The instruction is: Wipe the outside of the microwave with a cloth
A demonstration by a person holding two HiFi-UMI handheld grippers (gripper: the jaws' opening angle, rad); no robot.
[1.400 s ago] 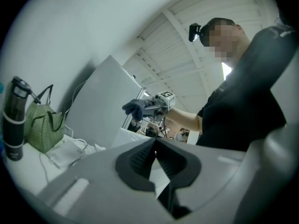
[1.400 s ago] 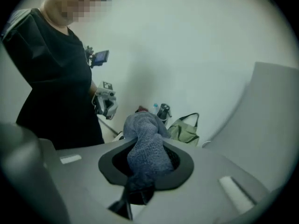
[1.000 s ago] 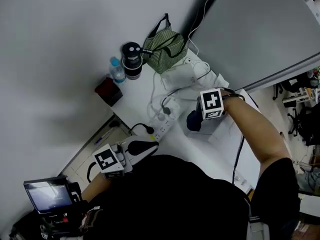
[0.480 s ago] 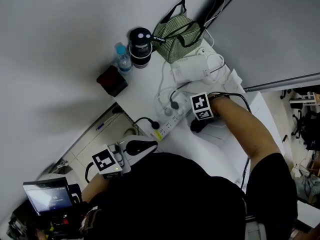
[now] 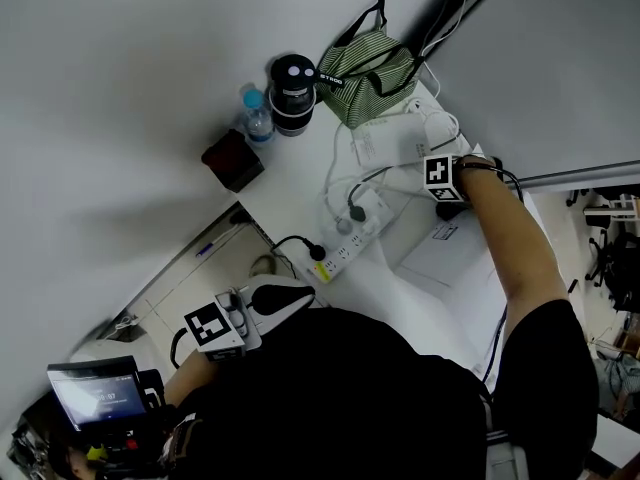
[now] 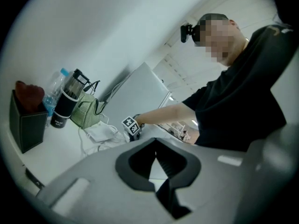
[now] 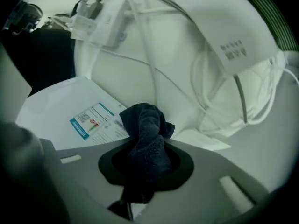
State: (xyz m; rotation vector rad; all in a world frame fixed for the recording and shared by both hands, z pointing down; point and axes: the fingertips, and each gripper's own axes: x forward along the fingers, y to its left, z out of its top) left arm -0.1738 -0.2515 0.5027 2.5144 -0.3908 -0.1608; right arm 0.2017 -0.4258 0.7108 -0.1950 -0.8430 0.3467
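Observation:
My right gripper [image 5: 445,196] is shut on a dark blue cloth [image 7: 147,139], which bunches up out of the jaws. It hangs low over a white surface, next to a white sheet with a blue printed label [image 7: 93,122] and a white adapter wrapped in cables [image 7: 243,59]. My left gripper [image 5: 300,294] stays near my body at the white top's near edge, jaws together and empty, also seen in its own view [image 6: 156,164]. I cannot make out a microwave with certainty.
A green striped bag [image 5: 370,63], a black tumbler [image 5: 292,93], a water bottle [image 5: 257,113] and a dark red box [image 5: 232,158] stand at the far end by the wall. A power strip [image 5: 340,253] with plugged cables lies mid-surface. A grey panel [image 5: 560,58] rises on the right.
My right gripper has carried the cloth away from me, from beside the power strip up to the adapter and cables near the bag. The left gripper has stayed put.

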